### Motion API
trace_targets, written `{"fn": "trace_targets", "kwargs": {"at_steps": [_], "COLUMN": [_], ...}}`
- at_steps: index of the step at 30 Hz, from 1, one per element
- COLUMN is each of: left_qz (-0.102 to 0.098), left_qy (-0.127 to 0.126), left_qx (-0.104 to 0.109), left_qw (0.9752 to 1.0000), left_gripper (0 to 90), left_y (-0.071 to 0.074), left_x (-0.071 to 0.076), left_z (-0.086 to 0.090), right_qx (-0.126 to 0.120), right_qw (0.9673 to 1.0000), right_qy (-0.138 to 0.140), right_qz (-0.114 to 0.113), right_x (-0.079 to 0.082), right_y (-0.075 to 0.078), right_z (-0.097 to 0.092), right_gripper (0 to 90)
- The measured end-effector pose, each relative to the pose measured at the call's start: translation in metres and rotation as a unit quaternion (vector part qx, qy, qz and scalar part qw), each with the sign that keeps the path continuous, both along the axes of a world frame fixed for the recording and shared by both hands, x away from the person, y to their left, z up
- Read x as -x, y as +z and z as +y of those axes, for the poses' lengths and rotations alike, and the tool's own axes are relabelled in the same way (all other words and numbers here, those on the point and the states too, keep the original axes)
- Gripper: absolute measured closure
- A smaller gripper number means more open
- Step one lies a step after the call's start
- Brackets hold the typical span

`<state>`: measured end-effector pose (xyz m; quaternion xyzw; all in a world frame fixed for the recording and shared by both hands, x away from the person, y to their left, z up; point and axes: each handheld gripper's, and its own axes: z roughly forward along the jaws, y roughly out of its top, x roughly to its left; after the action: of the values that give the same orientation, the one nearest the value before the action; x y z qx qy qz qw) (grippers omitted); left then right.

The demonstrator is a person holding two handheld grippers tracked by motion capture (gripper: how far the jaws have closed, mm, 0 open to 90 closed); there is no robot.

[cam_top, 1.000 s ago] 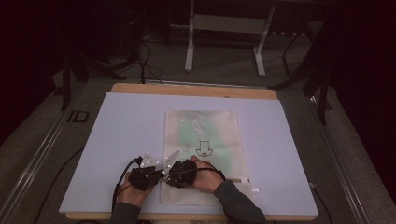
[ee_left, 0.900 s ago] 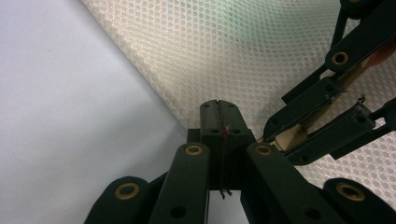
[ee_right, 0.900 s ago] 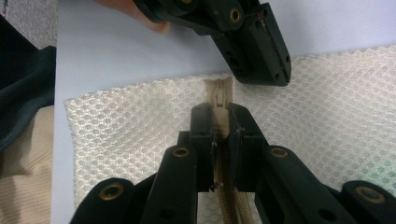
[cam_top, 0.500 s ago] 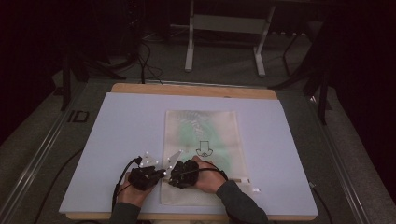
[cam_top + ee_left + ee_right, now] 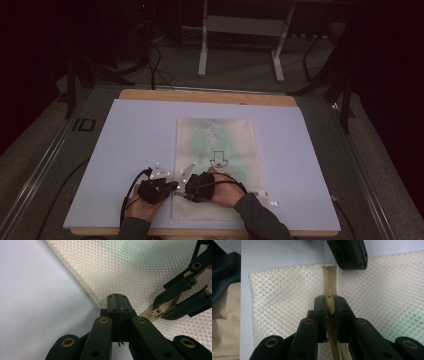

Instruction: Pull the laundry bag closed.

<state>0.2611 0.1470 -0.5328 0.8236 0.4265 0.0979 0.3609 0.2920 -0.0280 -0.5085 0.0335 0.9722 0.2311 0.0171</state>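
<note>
A cream mesh zip bag (image 5: 220, 145) with something green inside lies flat on the pale board (image 5: 135, 140). Both grippers meet at its near left corner. My left gripper (image 5: 174, 186) comes in from the left, and its jaws (image 5: 117, 305) are shut on the bag's edge (image 5: 100, 303), right at the end of the zipper. My right gripper (image 5: 186, 192) faces it from the right. Its jaws (image 5: 329, 305) are shut on the beige zipper pull (image 5: 329, 293), which sits on the zipper track (image 5: 329, 273) a short way from the left gripper's tip (image 5: 349, 252).
The board rests on a wooden table (image 5: 200, 95). Small white tags (image 5: 272, 202) lie by the bag's near right corner. A black arrow mark (image 5: 217, 159) shows on the bag. Behind the table stand a metal frame (image 5: 240, 25) and floor cables (image 5: 155, 65).
</note>
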Motion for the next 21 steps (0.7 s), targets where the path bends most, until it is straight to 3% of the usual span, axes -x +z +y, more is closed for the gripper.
{"fn": "trace_targets", "kwargs": {"at_steps": [21], "left_qz": [0.0], "left_qy": [0.001], "left_qx": [-0.001], "left_qw": [1.0], "left_gripper": [89.6], "left_y": [0.0002], "left_x": [0.0001], "left_z": [-0.0006], "right_qx": [0.007], "right_qw": [1.0], "right_qy": [0.004], "right_qz": [-0.001], "right_x": [0.0], "right_y": [0.0007], "right_z": [-0.0109], "right_gripper": [82.1]}}
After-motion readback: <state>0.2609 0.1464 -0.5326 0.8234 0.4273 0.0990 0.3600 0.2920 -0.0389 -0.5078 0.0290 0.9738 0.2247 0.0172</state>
